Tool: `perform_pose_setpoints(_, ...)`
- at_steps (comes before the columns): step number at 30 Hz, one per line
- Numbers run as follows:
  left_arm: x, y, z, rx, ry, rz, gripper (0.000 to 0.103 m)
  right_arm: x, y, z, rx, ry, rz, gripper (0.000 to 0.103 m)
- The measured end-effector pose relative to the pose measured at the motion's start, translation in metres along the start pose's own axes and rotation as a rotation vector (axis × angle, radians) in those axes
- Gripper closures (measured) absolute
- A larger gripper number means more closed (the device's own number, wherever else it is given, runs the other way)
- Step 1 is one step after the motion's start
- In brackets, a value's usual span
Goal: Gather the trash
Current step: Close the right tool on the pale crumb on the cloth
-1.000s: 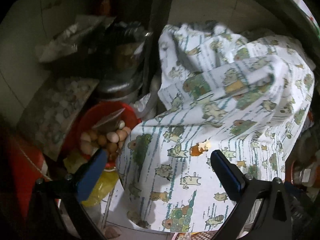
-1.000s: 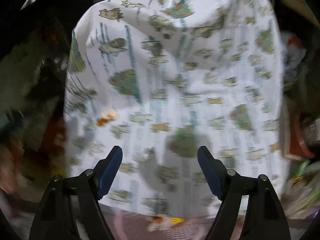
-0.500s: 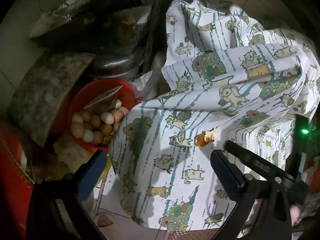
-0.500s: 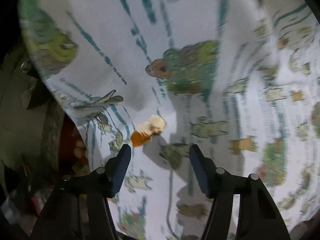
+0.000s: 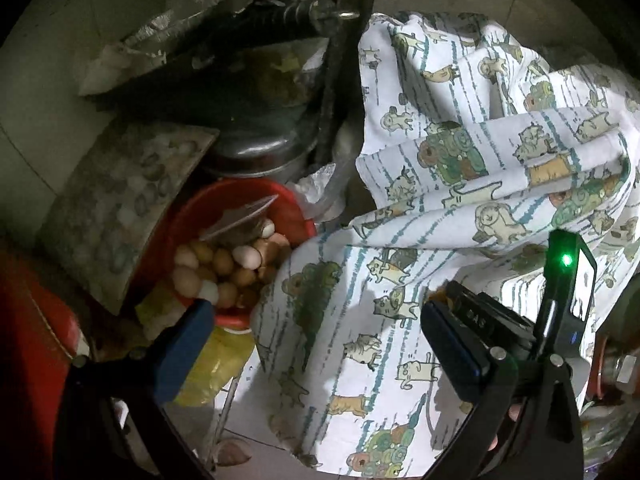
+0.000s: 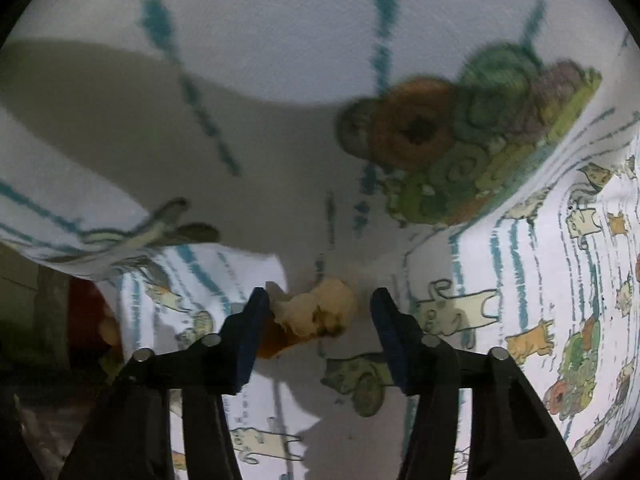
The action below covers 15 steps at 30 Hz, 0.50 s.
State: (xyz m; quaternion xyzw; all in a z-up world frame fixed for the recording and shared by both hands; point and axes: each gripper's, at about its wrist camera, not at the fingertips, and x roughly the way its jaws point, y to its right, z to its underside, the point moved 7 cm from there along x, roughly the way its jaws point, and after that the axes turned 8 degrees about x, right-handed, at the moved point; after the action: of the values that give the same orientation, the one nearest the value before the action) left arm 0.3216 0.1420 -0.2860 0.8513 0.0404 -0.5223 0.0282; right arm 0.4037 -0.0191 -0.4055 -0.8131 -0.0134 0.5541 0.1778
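Right tongs (image 6: 316, 312) now down over food scrap (image 6: 320, 312), closing, left tongs (image 5: 320, 336) open, empty.

My right gripper (image 6: 318, 314) points down at the cloth (image 6: 280, 40), its jaws closing with the food scrap (image 6: 316, 312) between them; the scrap lies on the cloth, just beside the left pad. Seen from my left gripper (image 5: 316, 344), the cloth fills the right side, and my right gripper (image 5: 452, 300) comes in over it from the right. Left of the cloth sits a bowl (image 5: 248, 192) with eggs (image 5: 224, 260) in it. Behind the bowl stands a metal pot (image 5: 256, 156), and a board (image 5: 124, 200) leans to the bowl's left.
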Motion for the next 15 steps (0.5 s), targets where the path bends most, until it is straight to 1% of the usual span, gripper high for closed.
perform_pose_setpoints(2,0.002,0.0,0.0,-0.008,-0.006,0.012,0.0,-0.004,0.003,0.002,-0.017,-0.004,-0.025,0.065)
perform_pose_setpoints(5,0.005,0.005,0.0,-0.003,-0.014,0.01,0.0,-0.016,0.017,0.005,-0.025,-0.002,-0.042,0.066)
perform_pose_setpoints(6,0.006,0.007,0.0,0.0,-0.016,0.011,0.0,-0.019,0.022,0.006,-0.024,-0.004,-0.054,0.098)
perform_pose_setpoints(7,0.008,0.01,0.001,0.004,-0.022,0.018,0.0,-0.022,0.026,0.007,-0.024,-0.014,-0.063,0.1)
perform_pose_setpoints(9,0.012,0.017,0.002,0.003,-0.035,0.04,0.0,-0.029,0.038,0.01,-0.018,-0.025,-0.087,0.1)
perform_pose_setpoints(12,0.019,0.026,0.004,0.004,-0.056,0.055,0.0,-0.045,0.055,0.012,-0.031,-0.003,-0.087,0.1)
perform_pose_setpoints(15,0.022,0.033,0.005,0.015,-0.065,0.051,0.0,-0.058,0.063,0.016,-0.072,0.016,-0.09,0.1)
